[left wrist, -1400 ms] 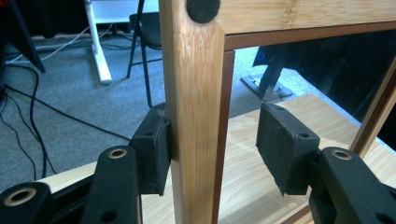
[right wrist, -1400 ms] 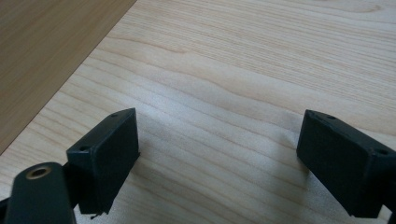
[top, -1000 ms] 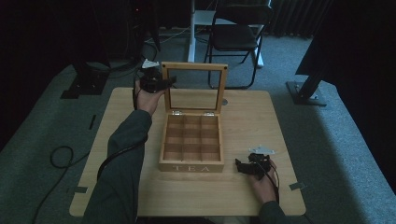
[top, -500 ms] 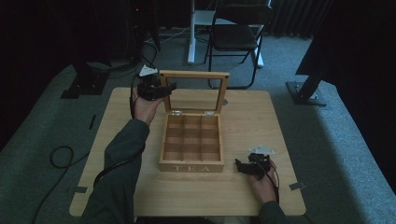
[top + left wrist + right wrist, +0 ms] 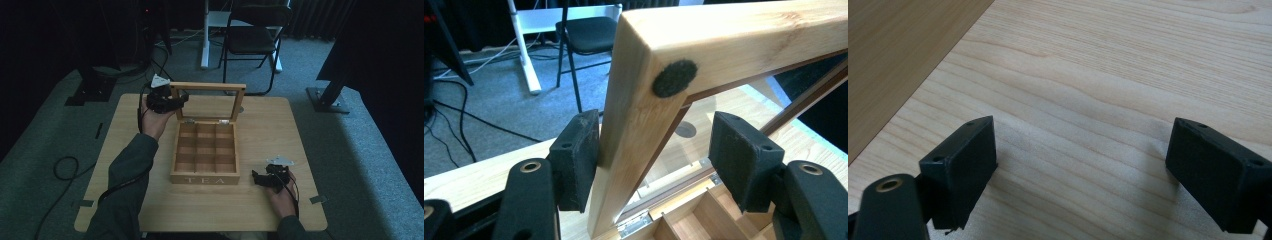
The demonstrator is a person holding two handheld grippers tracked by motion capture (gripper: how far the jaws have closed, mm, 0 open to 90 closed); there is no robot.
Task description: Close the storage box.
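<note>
**Ana:** Tea box (image 5: 205, 157) sits in the middle of the surface (image 5: 280, 130), and its lid (image 5: 208, 86) already stands upright on the hinges. So the opening looks done?

**Ben:** Nearly, I'd say. Going from the left: the left tongs (image 5: 176, 100) are up at the lid's left corner. In the left gripper view the corner post of the lid frame (image 5: 634, 125) stands between the pads, one pad (image 5: 576, 160) touching the wood, the other standing clear of it. The jaws have just been spreading, so they are letting go, not pinching.

**Ana:** And the lid stays up by itself?

**Ben:** It seems to; nothing else props it. The box shows nine compartments (image 5: 205, 150), all empty as far as I can see, with "TEA" on the front wall.

**Ana:** What about the right side?

**Ben:** The right tongs (image 5: 257, 178) lie low on the surface, just beside the box's front right corner, not touching it. In the right gripper view their pads (image 5: 965, 170) stand wide apart with nothing but bare wood between them.

**Ana:** What remains, then?

**Ben:** My guess: draw the left tongs off the frame. I see nothing on the surface to put into the box.
</note>
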